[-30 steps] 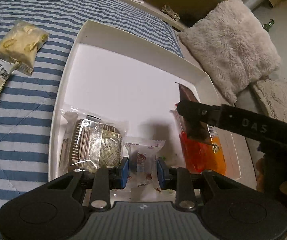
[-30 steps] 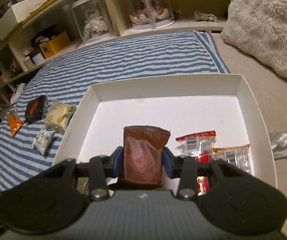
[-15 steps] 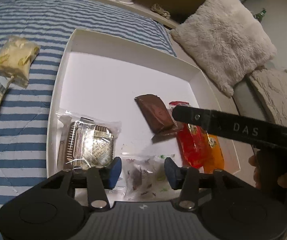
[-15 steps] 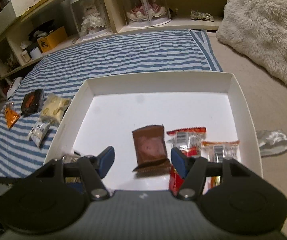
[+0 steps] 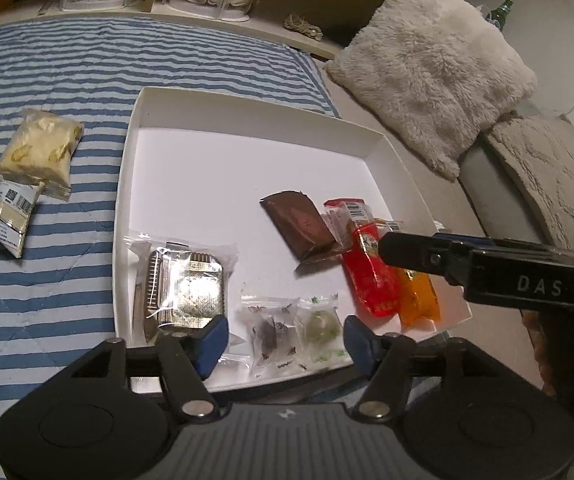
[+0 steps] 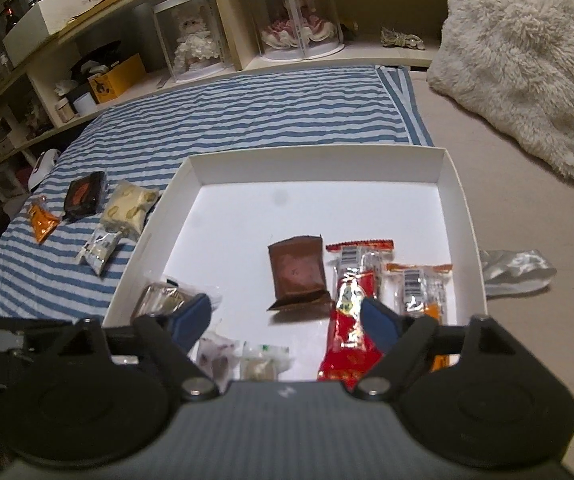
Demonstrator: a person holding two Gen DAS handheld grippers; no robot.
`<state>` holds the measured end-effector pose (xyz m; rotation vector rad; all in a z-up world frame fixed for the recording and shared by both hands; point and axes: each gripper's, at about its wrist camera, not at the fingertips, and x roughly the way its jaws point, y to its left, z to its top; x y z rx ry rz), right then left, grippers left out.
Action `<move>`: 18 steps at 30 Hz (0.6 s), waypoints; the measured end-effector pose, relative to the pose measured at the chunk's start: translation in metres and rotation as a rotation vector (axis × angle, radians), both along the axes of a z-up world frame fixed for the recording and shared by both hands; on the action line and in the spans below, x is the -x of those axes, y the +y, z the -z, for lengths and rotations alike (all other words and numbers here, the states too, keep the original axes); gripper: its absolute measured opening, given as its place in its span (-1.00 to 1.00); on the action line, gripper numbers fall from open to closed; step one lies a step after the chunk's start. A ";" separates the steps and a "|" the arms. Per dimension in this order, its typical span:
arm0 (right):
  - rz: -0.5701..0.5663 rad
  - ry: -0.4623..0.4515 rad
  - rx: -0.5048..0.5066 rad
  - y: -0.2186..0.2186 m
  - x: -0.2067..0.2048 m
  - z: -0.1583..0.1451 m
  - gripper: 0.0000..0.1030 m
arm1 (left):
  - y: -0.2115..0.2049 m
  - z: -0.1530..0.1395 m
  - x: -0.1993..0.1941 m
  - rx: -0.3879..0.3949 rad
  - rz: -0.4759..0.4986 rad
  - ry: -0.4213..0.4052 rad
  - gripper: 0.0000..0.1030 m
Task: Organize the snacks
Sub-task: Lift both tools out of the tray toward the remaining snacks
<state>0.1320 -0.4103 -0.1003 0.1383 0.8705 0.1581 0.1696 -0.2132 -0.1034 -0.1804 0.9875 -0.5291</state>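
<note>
Six packets lie inside the white box (image 6: 461,216): a brown packet (image 6: 297,274) near the middle, a red one (image 6: 351,320) touching its right edge, an orange one (image 6: 423,292) beside that, two small clear sweets (image 5: 295,330) and a foil cake (image 5: 183,286) along the near wall. Four snacks (image 6: 91,220) remain outside on the striped blanket (image 6: 247,120), left of the box. Right gripper (image 6: 285,318) hangs over the near row, fingers wide, holding nothing. Left gripper (image 5: 285,340) likewise stands wide and empty above the sweets. Judgement: a placing step is complete; the next move calls for a reach left to the nearest loose packet, then a firm pinch across its flat body.
</note>
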 end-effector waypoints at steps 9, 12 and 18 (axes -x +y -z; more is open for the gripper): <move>0.005 -0.011 0.030 -0.003 0.018 -0.013 0.99 | 0.003 -0.013 0.013 -0.044 0.016 -0.020 0.95; 0.005 -0.014 0.042 -0.003 0.023 -0.016 0.99 | 0.008 -0.018 0.015 -0.048 0.014 -0.027 1.00; 0.026 -0.027 0.048 -0.005 0.031 -0.022 0.99 | 0.019 -0.033 0.016 -0.071 -0.001 -0.040 1.00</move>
